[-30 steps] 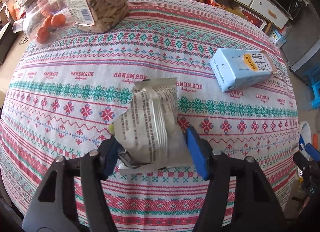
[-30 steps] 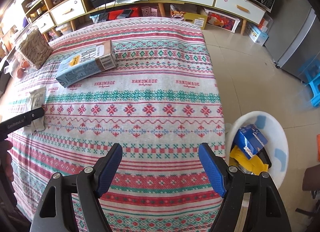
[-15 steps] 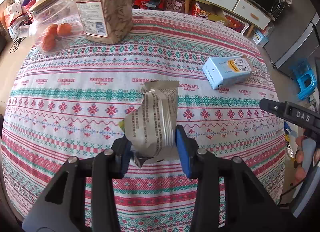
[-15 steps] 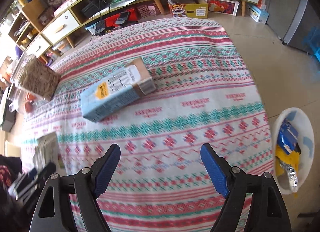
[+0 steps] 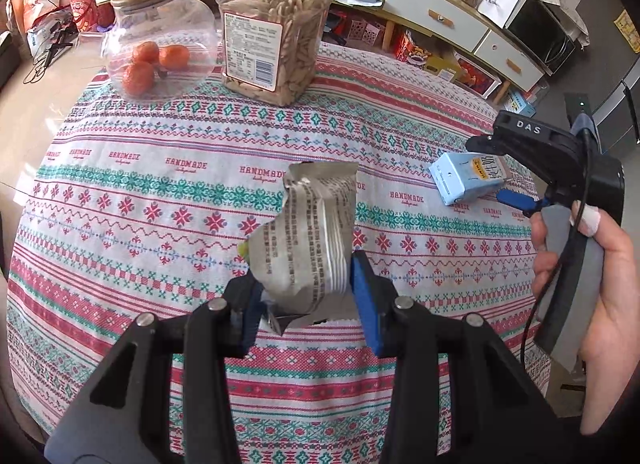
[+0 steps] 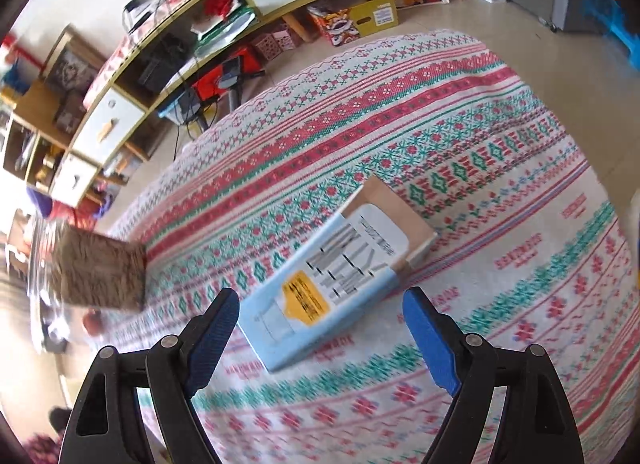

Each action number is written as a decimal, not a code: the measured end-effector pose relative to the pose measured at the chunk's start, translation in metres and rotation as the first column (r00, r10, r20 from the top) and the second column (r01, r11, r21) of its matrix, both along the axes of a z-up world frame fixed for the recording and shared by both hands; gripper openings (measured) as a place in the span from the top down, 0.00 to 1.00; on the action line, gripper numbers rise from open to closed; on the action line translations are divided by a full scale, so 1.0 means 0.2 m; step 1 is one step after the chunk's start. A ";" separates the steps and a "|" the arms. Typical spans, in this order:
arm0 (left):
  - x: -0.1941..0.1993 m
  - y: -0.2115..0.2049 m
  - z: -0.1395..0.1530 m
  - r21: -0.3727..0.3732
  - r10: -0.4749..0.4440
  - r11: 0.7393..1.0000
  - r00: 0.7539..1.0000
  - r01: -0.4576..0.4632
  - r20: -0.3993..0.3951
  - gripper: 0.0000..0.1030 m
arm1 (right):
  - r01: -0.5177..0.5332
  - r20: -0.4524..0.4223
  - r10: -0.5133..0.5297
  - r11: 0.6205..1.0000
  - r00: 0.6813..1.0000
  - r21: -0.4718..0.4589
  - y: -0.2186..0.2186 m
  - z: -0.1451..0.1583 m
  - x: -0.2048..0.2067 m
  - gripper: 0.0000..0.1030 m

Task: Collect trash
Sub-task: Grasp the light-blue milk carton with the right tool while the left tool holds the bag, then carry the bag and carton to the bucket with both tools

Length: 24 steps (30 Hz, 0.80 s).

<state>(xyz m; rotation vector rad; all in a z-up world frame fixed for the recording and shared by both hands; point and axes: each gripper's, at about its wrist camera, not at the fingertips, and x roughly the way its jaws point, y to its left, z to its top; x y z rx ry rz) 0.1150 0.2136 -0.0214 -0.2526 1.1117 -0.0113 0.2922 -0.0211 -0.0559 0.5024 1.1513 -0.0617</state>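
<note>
Left wrist view puts your left gripper (image 5: 308, 296) clamped on the crumpled silver snack wrapper (image 5: 310, 240): its blue pads press both sides of the lower end, and the torn top stands up above the patterned tablecloth (image 5: 132, 199). Those jaws closed in on it within the last second. Behind the wrapper stand a clear plastic jar of seeds (image 5: 276, 19) and, just beside it, a glass jar with a wooden lid (image 5: 158, 35) holding oranges. Neither is near your grip. Off to the right lies the light blue milk carton (image 5: 468, 177) on its side, with your right hand (image 5: 592, 288) and its black tool partly in front of it.

Right wrist view shows your right gripper (image 6: 320, 336) with jaws wide apart and nothing between the pads. The carton (image 6: 336, 288) lies on the cloth beyond them, untouched. The seed jar (image 6: 100, 272) sits blurred at the left, well apart.
</note>
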 end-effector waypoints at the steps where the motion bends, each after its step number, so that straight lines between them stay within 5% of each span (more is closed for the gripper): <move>1: 0.00 0.00 0.00 0.001 -0.005 1.000 1.000 0.005 0.001 0.58 | 0.011 -0.005 -0.011 1.000 1.000 -0.010 0.01 -0.02 0.00 0.16; 11: 0.01 -0.02 0.00 0.013 -0.017 1.000 1.000 0.017 -0.001 0.58 | -0.019 -0.042 0.018 1.000 0.999 -0.017 0.03 -0.11 -0.05 0.15; 16: 0.00 -0.05 0.00 0.034 -0.028 0.999 1.000 0.028 0.003 0.58 | -0.075 -0.065 0.073 0.997 0.995 -0.027 -0.04 -0.09 -0.17 0.46; 24: -0.01 -0.15 -0.02 0.050 -0.067 0.996 0.998 0.067 -0.003 0.58 | -0.177 -0.048 0.173 0.977 0.984 -0.114 -0.21 -0.04 -0.44 0.47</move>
